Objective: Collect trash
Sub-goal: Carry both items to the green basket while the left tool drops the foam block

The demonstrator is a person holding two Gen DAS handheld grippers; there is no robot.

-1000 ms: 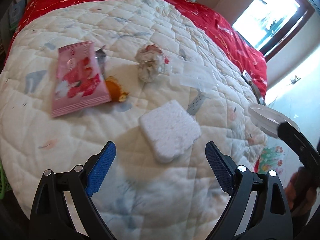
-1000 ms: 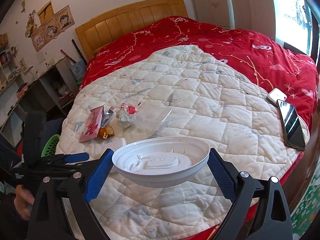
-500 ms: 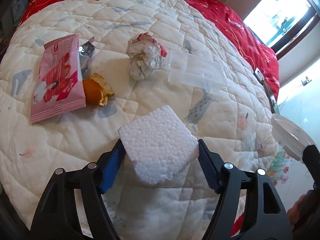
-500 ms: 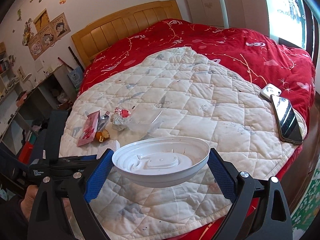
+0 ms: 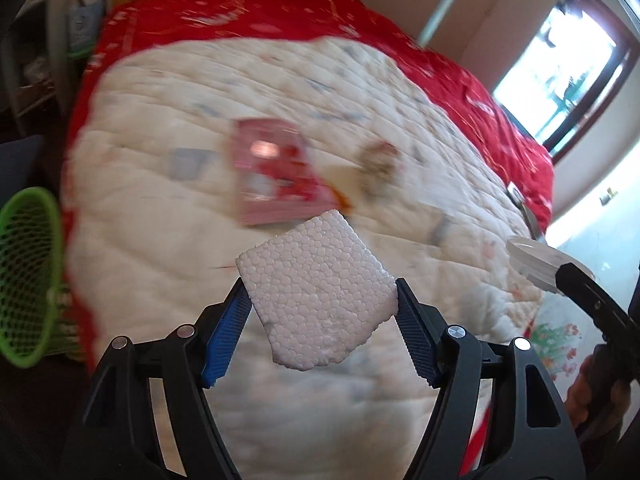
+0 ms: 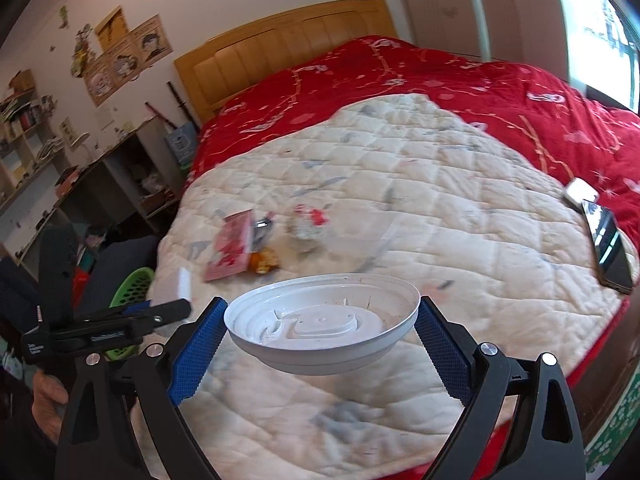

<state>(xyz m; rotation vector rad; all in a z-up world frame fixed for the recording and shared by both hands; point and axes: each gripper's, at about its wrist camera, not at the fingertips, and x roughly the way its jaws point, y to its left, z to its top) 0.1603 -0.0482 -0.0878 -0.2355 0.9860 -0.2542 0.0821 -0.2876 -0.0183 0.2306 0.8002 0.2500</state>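
Note:
My left gripper [image 5: 320, 298] is shut on a white foam piece [image 5: 316, 292] and holds it in the air above the near edge of the white quilt [image 5: 160, 220]. The right wrist view shows the foam piece [image 6: 184, 282] at the lower left. My right gripper [image 6: 321, 307] is shut on a white plastic lid [image 6: 324, 324], held rim-up over the quilt's front edge. On the quilt lie a pink wrapper [image 6: 230, 246], an orange food scrap [image 6: 264, 260], a crumpled paper ball [image 6: 310, 222] and a clear plastic tray [image 6: 360, 240]. A green mesh basket [image 5: 24, 280] stands beside the bed at the left.
Two phones [image 6: 608, 244] lie near the quilt's right edge, on a red bedspread [image 6: 480, 92]. Shelves and a desk [image 6: 100, 168] line the left wall. A person's hand [image 6: 44, 404] holds the left gripper's handle.
The left gripper closed on the foam piece and lifted it off the quilt, pulling back toward the bed's left side; the green basket came into view. The right gripper kept the lid.

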